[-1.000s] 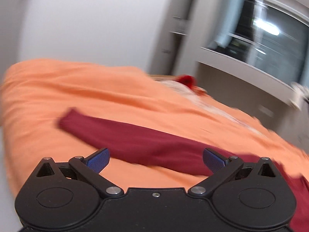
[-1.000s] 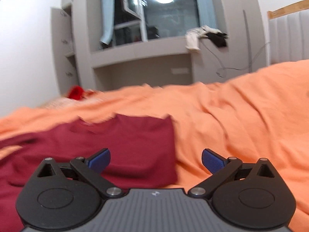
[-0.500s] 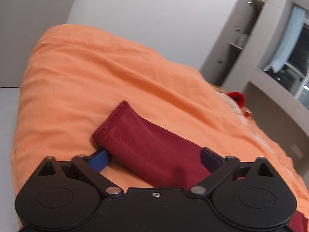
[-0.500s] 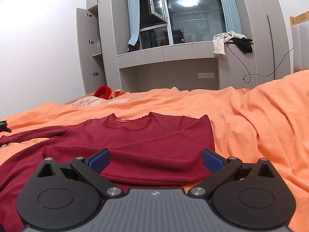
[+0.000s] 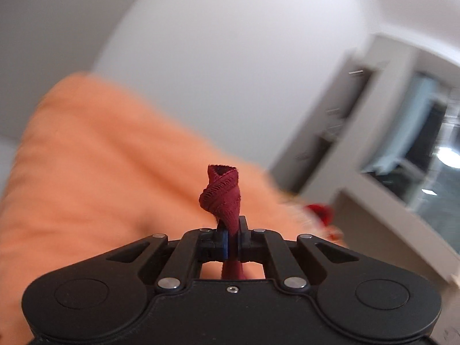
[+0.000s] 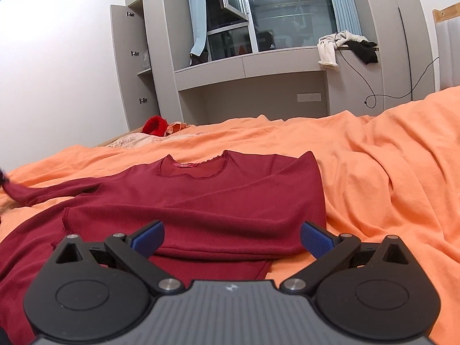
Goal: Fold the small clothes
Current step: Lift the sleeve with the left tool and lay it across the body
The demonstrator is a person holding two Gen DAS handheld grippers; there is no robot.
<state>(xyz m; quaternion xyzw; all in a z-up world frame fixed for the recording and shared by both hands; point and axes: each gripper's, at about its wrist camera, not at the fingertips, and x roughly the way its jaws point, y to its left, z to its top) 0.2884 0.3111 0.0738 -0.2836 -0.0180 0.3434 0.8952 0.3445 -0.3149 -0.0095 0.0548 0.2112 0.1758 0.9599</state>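
Sleeve cuff [image 5: 221, 198] in left hand-held gripper [image 5: 233, 234]; whole shirt [image 6: 201, 198] rightward only.

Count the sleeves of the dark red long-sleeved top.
2. One sleeve lies folded across the dark red long-sleeved top; the other sleeve stretches out left, its cuff pinched in the left gripper.

A white wall [image 6: 57, 66] meets grey built-in cabinets [image 6: 130, 66] with one door open. Beyond the orange bedspread [image 6: 388, 172], a dark window [image 6: 276, 14] reflects a ceiling lamp — pale blue curtains [image 6: 198, 11] hang beside it, clothes [image 6: 339, 44] draped over the ledge.
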